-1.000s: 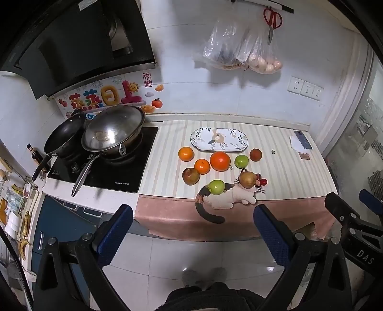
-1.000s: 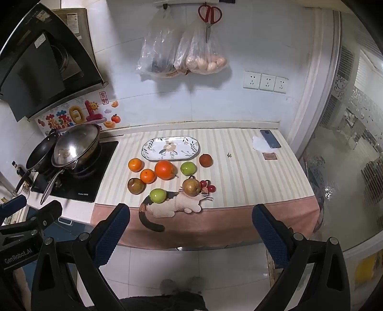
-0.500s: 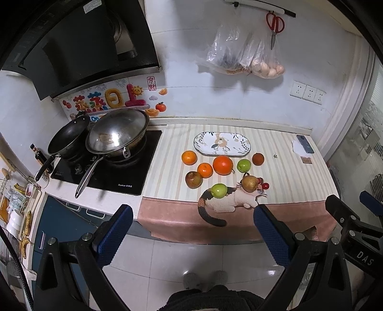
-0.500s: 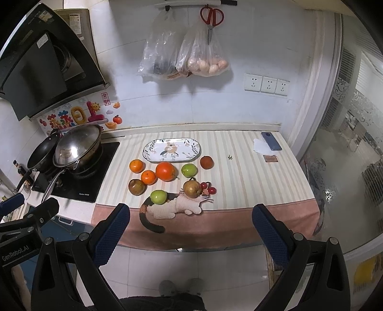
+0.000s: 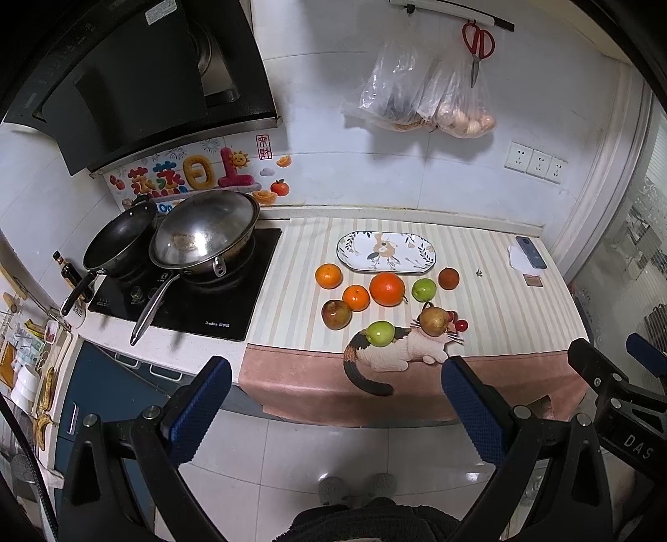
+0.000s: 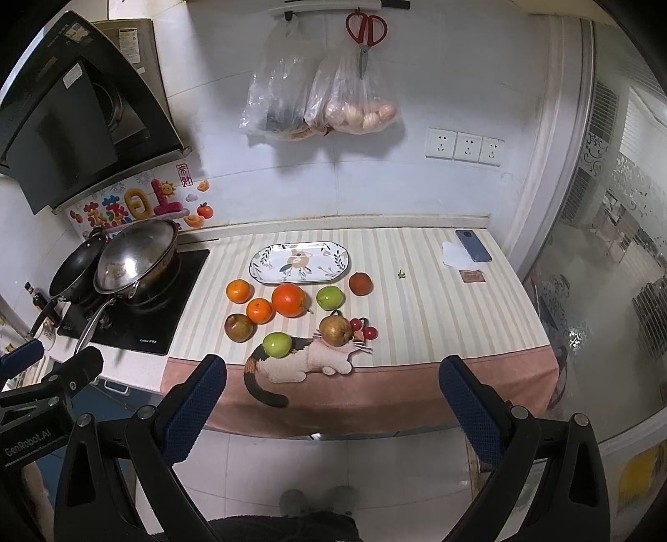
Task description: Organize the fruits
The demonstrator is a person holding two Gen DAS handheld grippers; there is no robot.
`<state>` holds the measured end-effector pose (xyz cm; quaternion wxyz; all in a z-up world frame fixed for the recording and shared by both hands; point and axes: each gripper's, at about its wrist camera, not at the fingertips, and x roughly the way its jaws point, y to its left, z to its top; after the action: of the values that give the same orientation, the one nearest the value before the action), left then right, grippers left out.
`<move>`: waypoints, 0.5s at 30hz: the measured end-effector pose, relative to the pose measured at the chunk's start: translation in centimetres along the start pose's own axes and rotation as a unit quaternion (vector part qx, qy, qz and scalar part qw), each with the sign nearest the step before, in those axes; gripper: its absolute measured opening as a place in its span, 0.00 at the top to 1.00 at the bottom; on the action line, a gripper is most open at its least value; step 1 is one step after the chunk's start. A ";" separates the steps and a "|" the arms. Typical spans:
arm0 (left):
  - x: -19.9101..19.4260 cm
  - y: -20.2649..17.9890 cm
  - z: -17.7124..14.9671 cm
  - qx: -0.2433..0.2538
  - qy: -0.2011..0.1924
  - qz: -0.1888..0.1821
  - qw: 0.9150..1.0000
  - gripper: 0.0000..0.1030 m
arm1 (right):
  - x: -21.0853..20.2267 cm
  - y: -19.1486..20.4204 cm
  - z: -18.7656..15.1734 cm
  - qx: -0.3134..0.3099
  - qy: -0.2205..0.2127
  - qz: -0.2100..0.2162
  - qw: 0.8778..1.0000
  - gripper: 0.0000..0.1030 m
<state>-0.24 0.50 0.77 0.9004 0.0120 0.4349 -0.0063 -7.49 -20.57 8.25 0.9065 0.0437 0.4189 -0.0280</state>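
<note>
Several fruits lie on the striped countertop mat [image 5: 492, 317]: a large orange [image 5: 387, 288] [image 6: 288, 299], two small oranges [image 5: 328, 276] [image 5: 356, 297], two green apples [image 5: 424, 289] [image 5: 380, 333], a red-brown apple [image 5: 336, 314], a brown pear [image 5: 434, 319], a dark round fruit [image 5: 448, 278] and cherries [image 5: 460, 324]. An empty oval patterned plate [image 5: 386, 252] [image 6: 300, 262] sits behind them. My left gripper [image 5: 333, 400] and right gripper [image 6: 331, 400] are both open and empty, held in front of the counter, well short of the fruit.
A stove with a steel wok [image 5: 205, 233] and a black pan [image 5: 119, 242] stands at the left. A phone [image 6: 473, 251] on paper lies at the back right. Plastic bags [image 6: 321, 104] and scissors [image 6: 366, 33] hang on the wall. A glass partition is right.
Both grippers have drifted slightly; the counter and fruit sit a little lower and nearer in both views. Nothing was taken hold of or moved.
</note>
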 end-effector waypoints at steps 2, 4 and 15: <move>0.0 -0.1 -0.1 0.000 0.000 0.001 1.000 0.00 | -0.1 0.0 0.1 0.001 0.000 0.001 1.000 0.00; 0.0 0.0 -0.1 0.000 -0.001 0.000 1.000 0.00 | 0.0 -0.1 0.0 0.000 -0.001 0.001 1.000 0.00; 0.0 -0.2 0.1 0.001 -0.002 0.001 1.000 0.00 | -0.2 -0.1 0.0 -0.003 -0.005 0.002 1.000 0.00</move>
<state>-0.18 0.30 0.82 0.9013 0.0134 0.4330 -0.0057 -7.59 -20.63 8.42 0.9089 0.0416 0.4142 -0.0251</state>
